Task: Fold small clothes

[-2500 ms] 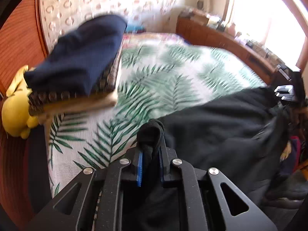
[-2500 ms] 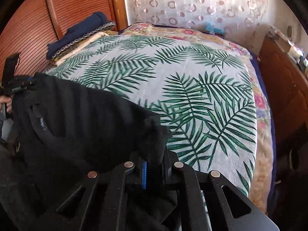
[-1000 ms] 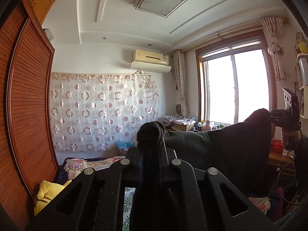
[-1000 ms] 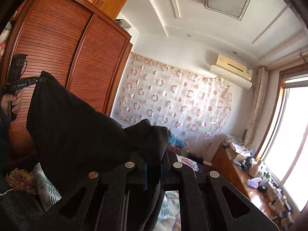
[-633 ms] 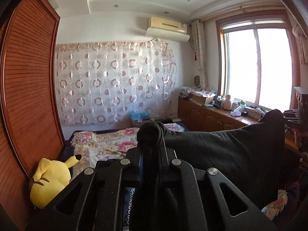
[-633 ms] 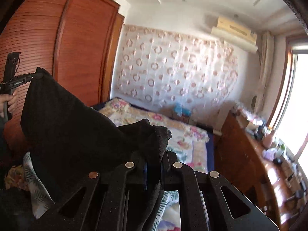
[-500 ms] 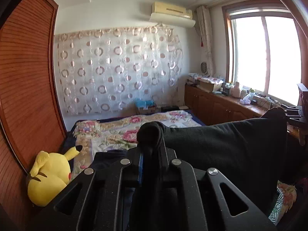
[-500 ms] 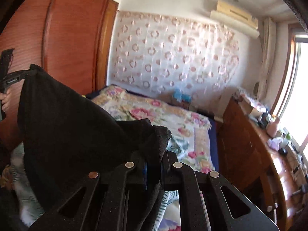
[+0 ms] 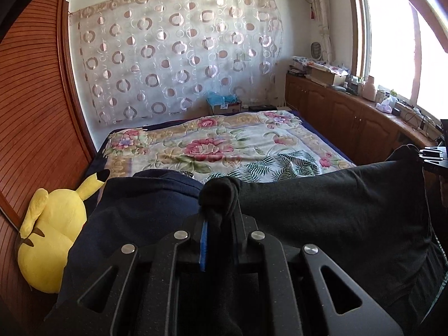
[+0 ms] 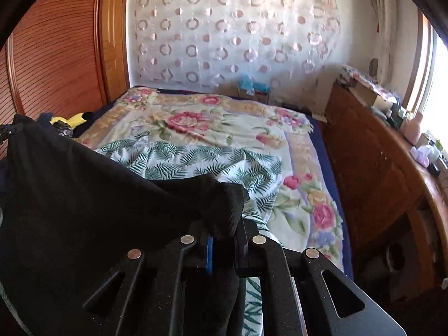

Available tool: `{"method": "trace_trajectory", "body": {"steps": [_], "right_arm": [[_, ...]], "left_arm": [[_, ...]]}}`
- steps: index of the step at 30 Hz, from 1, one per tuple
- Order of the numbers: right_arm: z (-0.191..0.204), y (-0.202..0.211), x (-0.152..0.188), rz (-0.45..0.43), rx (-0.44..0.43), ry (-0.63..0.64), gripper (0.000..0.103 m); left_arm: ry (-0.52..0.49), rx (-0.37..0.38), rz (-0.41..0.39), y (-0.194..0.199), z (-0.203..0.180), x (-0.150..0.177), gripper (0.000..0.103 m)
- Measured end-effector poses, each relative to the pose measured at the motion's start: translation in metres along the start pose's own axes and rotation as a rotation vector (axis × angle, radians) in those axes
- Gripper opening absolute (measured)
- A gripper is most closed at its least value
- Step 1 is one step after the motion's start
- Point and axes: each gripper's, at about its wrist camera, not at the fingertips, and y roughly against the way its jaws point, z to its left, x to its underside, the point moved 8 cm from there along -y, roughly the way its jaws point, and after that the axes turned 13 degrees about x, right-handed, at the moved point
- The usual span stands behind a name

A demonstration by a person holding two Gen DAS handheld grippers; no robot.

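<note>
A black garment (image 9: 330, 204) hangs stretched between my two grippers above the bed. My left gripper (image 9: 219, 210) is shut on one bunched corner of it. The right gripper (image 10: 225, 224) is shut on the opposite corner, and the black garment (image 10: 84, 196) spreads away to the left in that view. At the right edge of the left wrist view the right gripper (image 9: 435, 156) shows pinching the far corner. The left gripper (image 10: 8, 133) shows at the left edge of the right wrist view. The cloth's lower edge is hidden behind the gripper bodies.
The bed (image 9: 238, 142) carries a floral blanket and a palm-leaf sheet (image 10: 196, 156). A stack topped by a folded navy garment (image 9: 134, 204) lies at the bed's left, beside a yellow plush toy (image 9: 50, 240). A wooden wardrobe (image 9: 33, 112) stands left, a cluttered wooden cabinet (image 10: 372, 154) right.
Both grippers have tipped down from facing the ceiling and wall to facing the bed, sinking with the black garment still stretched between them. The navy stack and palm-leaf sheet have come into view.
</note>
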Motion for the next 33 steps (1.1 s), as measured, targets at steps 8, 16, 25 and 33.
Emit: {"method": "trace_trajectory", "body": {"steps": [8,16,25,33], "right_arm": [[0.007,-0.018,0.002,0.038,-0.004,-0.014,0.009],[0.009,-0.031,0.010,0.062,0.000,-0.036,0.021],[0.009,-0.007,0.034,0.035,-0.036,-0.051,0.031],[0.022,0.044,0.094,0.060,-0.110,-0.075,0.031]], "left_arm": [[0.007,0.018,0.036,-0.019,0.005,-0.001,0.015],[0.041,0.060,0.036,-0.015,0.007,0.005,0.046],[0.021,0.101,0.058,0.015,-0.012,0.035,0.081],[0.027,0.096,0.097,0.039,-0.030,0.080,0.081]]}}
